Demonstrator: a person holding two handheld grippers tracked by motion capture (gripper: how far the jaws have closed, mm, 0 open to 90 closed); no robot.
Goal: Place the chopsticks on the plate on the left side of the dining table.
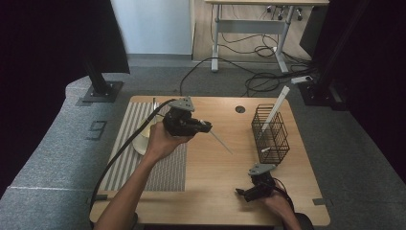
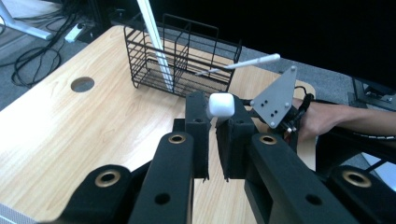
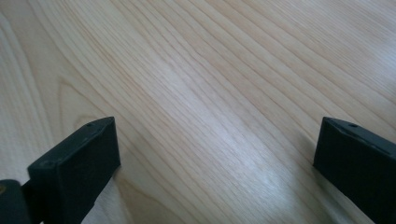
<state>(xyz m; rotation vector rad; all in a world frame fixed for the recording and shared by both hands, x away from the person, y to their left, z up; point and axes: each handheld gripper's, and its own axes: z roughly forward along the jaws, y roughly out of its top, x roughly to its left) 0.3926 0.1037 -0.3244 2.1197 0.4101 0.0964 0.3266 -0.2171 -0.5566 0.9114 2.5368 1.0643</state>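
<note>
Left gripper — held in the person's left hand above the middle of the bench; jaws pressed together on a thin white stick. In the high view the stick juts out from the jaws, slanting down and right over bare wood, towards the wire basket. In the left gripper view its blunt white end sits pinched between the two black jaws, seen end-on.

Right gripper — held in the right hand at the near right of the bench, low over the wood. Jaws spread wide, nothing between them; the right gripper view shows bare wood grain in the gap. Grey three-cornered plate on top, also seen in the left gripper view.

Wire basket, black — stands on the right half of the bench, well apart from the left gripper and just beyond the right one. One long white stick leans upright in it, its top rising well above the rim. A second, shorter white piece pokes out through the basket's side, nearly level.

Striped mat, grey and white — lies on the left half of the bench, under the left forearm.

Pale round vessel — sits on the mat, partly hidden behind the left hand; its kind cannot be told.

Cable hole — round, in the far edge of the bench, left of the basket.
</note>
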